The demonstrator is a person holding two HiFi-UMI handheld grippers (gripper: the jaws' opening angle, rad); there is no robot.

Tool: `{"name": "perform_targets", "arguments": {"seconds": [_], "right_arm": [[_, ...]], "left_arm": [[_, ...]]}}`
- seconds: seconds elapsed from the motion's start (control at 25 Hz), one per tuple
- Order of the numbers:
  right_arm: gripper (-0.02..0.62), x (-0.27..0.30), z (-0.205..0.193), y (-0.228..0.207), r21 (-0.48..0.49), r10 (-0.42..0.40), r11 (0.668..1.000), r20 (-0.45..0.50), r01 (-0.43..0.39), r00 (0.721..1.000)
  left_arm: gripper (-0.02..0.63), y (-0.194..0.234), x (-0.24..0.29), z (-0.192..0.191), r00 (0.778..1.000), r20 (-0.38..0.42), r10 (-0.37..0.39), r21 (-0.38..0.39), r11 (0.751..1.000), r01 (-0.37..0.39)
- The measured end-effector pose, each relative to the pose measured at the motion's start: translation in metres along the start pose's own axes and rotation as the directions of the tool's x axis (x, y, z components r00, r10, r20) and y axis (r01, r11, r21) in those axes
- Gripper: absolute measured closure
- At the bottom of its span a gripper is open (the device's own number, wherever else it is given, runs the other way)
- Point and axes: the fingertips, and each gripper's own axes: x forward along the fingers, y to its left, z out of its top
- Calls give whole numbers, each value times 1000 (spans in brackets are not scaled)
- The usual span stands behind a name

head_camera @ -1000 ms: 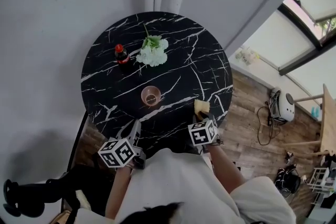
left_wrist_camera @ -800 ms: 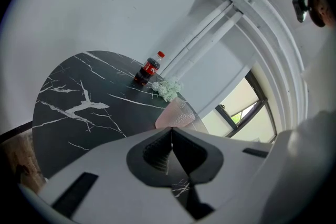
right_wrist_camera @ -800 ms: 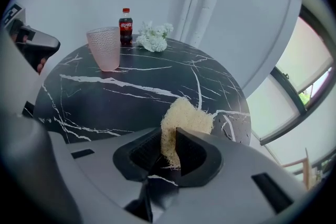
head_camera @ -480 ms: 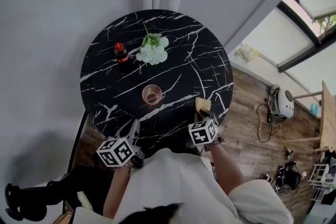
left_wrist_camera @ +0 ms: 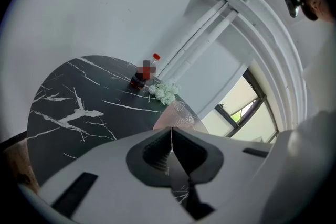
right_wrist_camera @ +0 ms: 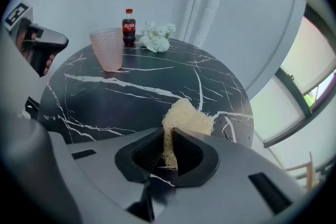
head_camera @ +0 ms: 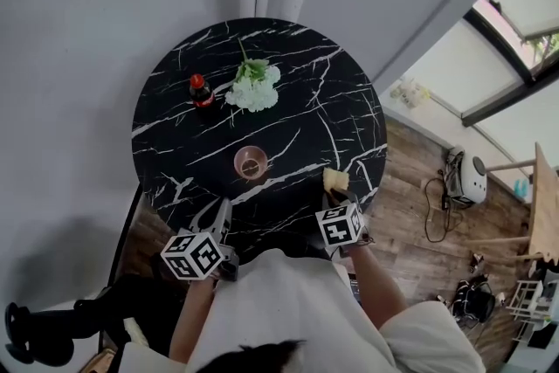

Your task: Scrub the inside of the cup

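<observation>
Right tool (right_wrist_camera: 168,136) has just been closing and now pinches the fibrous scrub pad (right_wrist_camera: 186,118); left tool (left_wrist_camera: 171,136) is pressed together, empty. Pink cup (right_wrist_camera: 106,49) stands upright mid-tabletop (head_camera: 175,144), mouth up, away to the pad's far left; left tool looks the nearer.

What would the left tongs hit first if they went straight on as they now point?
Probably the pink textured cup: it stands straight beyond the shut left tongs, on the round black marble table. Depth is unclear.
</observation>
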Motion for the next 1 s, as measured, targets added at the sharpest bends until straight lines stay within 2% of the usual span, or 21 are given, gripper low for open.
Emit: {"name": "perform_targets", "arguments": {"seconds": [0.24,0.4,0.48,0.52,0.6,0.72,0.84,1.0], "right_arm": [[537,-7,8,-5,53,33,998,38,-35,999],[538,-23,29,-11,95,34,994,137,-47,990],[539,-33,45,-14,91,38,994,197,-56,980],[538,-38,54,-14,82,41,995,223,-61,974],[538,-49,69,-14,68,52,995,268,-73,962],[538,-62,88,-9,76,75,991,330,-106,941],[538,-73,101,-6,82,88,988,369,-127,925],[538,-78,106,-10,91,98,986,372,-142,923]], "left_arm": [[594,-5,6,0,1000,1,3,8,1000,-3],[594,-3,8,4,999,27,37,78,996,-39],[589,-4,11,1,999,13,32,107,994,-33],[568,-7,14,-1,1000,0,23,121,992,-23],[445,-11,20,-4,1000,-23,12,160,987,-8],[346,-12,29,-6,999,-33,29,241,970,-20],[263,-10,41,-6,998,-24,61,304,951,-51],[229,-10,57,-5,995,-17,100,383,920,-86]]}}
